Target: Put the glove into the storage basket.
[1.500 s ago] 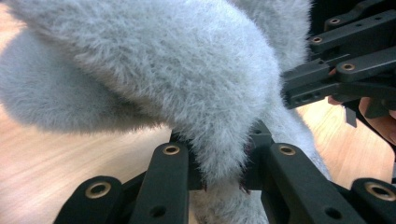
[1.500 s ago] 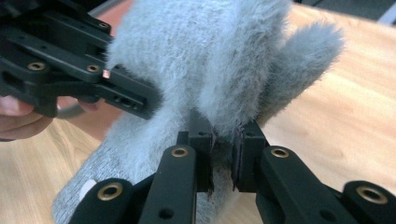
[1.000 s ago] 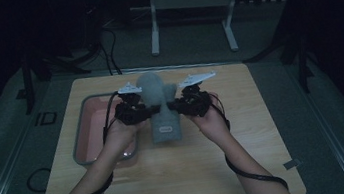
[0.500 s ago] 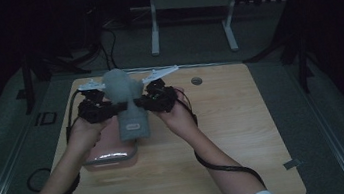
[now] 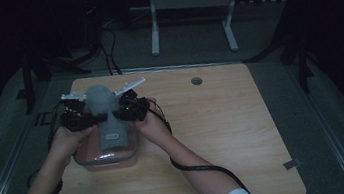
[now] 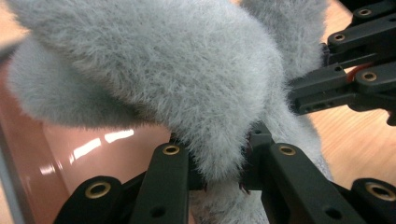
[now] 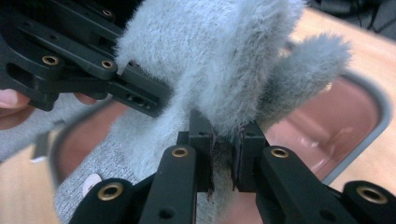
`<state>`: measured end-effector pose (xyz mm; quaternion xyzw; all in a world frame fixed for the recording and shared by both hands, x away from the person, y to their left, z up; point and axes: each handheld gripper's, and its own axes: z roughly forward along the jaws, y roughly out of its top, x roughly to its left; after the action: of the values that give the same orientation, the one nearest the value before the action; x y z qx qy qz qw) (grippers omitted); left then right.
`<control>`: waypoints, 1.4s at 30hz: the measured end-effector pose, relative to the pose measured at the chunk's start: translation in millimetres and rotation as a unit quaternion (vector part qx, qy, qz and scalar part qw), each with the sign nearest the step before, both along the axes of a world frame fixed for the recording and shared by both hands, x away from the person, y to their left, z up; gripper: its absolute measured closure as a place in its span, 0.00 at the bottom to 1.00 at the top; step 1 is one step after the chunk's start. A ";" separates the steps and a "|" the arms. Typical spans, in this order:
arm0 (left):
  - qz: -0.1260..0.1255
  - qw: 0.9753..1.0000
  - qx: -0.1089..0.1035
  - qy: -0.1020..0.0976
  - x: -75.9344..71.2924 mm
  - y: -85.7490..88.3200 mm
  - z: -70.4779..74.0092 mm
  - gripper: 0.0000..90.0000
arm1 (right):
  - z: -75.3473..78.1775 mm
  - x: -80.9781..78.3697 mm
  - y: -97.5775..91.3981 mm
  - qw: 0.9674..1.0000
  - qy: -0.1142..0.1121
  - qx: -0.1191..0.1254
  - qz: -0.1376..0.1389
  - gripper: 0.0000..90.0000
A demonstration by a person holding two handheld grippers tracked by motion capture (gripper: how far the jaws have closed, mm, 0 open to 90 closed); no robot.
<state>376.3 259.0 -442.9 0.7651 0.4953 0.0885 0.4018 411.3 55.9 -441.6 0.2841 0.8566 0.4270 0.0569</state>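
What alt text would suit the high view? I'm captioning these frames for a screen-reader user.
A person holds a fuzzy grey slipper between the left hand-held gripper and the right hand-held gripper, above a pink tray at the left of a wooden table in a dark room.

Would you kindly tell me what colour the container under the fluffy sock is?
Translucent pink container, with a grey rim; clearest in the right gripper view.

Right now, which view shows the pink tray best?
The high view: the tray lies whole on the table, partly under the grey glove. The left gripper view shows a shiny inside wall; the right gripper view shows its rim and far end.
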 end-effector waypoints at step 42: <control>0.055 0.997 0.013 -0.051 -11.5 -23.1 -17.5 0.24 | -6.5 3.2 -76.4 0.998 0.014 -0.005 0.056 0.16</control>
<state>364.8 235.9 -460.4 0.7362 0.5143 0.1556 0.4114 414.6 -20.5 -448.1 0.2417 0.8740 0.4210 0.0224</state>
